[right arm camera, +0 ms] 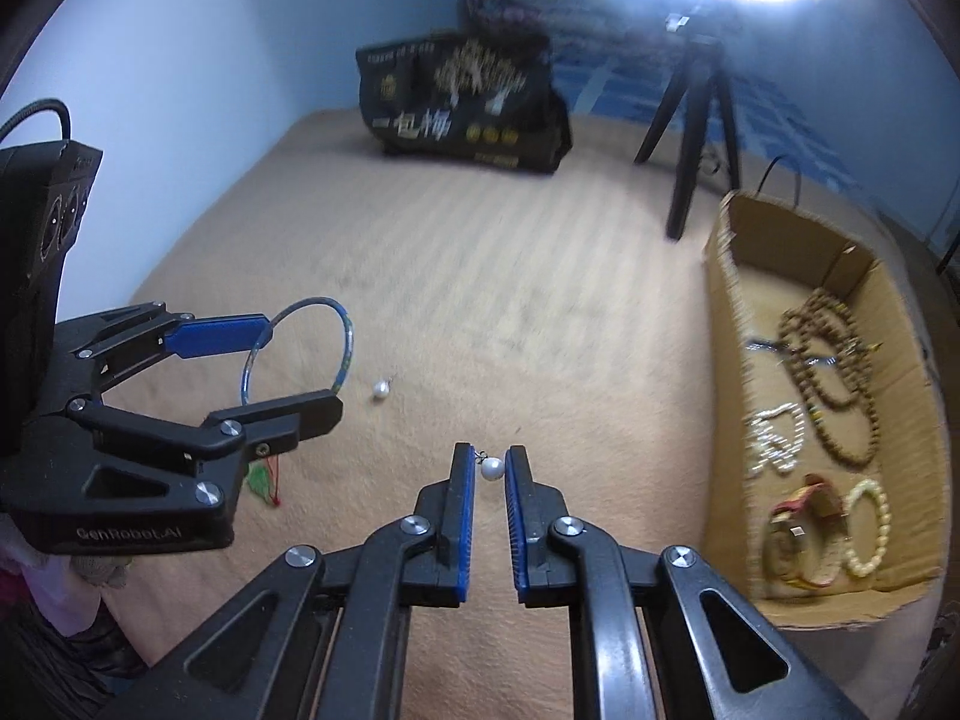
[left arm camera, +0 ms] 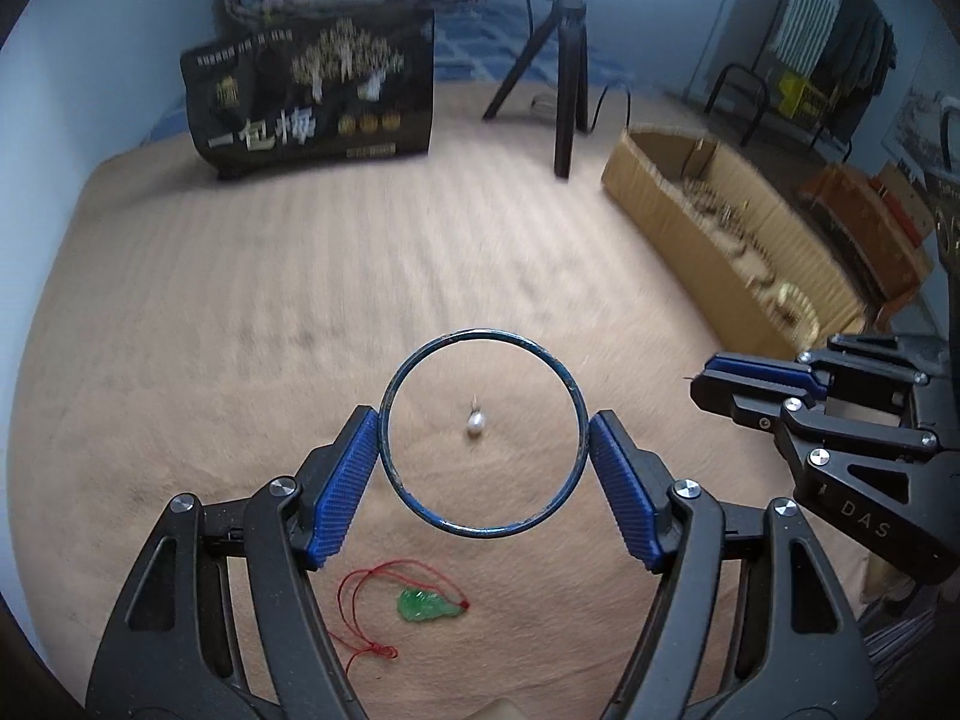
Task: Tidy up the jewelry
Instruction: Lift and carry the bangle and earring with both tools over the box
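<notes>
My left gripper is shut on a thin blue bangle and holds it above the tan blanket; it also shows in the right wrist view, with the bangle between its pads. A pearl earring lies on the blanket behind the bangle, also in the right wrist view. A green pendant on a red cord lies under the left gripper. My right gripper is shut on a second pearl earring, and appears at the right of the left wrist view.
A cardboard box at the right holds bead necklaces, a pearl strand and bracelets; it also shows in the left wrist view. A black printed bag and a black tripod stand at the back of the blanket.
</notes>
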Available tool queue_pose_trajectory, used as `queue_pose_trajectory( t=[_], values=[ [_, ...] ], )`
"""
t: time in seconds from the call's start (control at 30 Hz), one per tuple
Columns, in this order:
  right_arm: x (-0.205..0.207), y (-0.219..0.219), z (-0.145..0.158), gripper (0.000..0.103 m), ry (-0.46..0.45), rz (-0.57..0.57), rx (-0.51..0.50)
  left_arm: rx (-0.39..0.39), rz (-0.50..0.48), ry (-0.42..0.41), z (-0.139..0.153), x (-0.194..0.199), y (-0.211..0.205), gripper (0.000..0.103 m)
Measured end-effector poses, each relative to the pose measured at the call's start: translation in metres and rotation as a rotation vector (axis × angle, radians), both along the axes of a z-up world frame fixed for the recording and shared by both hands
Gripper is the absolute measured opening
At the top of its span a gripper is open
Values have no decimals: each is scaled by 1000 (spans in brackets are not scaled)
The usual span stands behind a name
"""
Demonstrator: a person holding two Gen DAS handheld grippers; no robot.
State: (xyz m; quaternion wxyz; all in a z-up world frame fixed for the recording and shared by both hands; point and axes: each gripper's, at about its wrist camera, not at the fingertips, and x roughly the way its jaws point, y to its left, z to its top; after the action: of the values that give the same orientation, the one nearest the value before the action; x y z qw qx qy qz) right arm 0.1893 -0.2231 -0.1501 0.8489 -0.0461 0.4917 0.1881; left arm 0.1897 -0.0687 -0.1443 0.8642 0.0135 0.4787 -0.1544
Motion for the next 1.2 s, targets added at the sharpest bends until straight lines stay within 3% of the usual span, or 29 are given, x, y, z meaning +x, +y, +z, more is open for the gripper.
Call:
queue_pose_trajectory(
  t=[0.33,0.57,0.87,1.2],
  values=[
    [1,-48,47,8,-110,-116,39,-116,23,-85,47,7,-18,73],
    [2,-96,72,8,-162,-229,75,-155,-4,-123,64,5,-51,73],
    [12,-142,86,8,-200,-333,112,-184,-53,-131,67,5,-97,73],
    [28,-164,82,8,-204,-368,130,-183,-92,-126,56,11,-145,73]
  ],
)
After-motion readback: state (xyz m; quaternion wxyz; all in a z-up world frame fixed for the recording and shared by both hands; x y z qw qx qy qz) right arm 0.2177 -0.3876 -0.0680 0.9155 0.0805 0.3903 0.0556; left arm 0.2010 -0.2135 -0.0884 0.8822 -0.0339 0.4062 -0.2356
